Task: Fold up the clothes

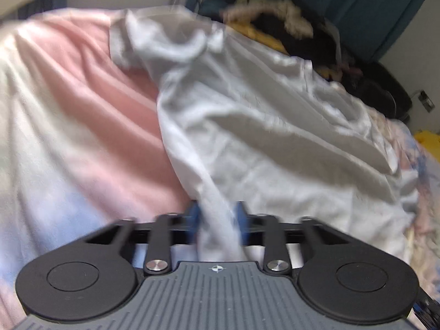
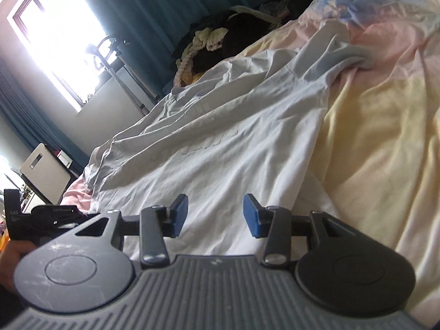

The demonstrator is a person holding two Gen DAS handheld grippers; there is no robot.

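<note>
Between the left fingers point(image 1: 195, 220), white shirt point(image 1: 261, 137) bunched.

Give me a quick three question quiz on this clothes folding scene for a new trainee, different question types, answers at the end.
1. True or false: the left gripper is shut on the white shirt.
2. The right gripper has its jaws: A) open, B) shut on the shirt, C) shut on the bedsheet.
3. Fill in: the curtains beside the window are dark ____.

Key: 1 true; 2 A; 3 teal.
</note>
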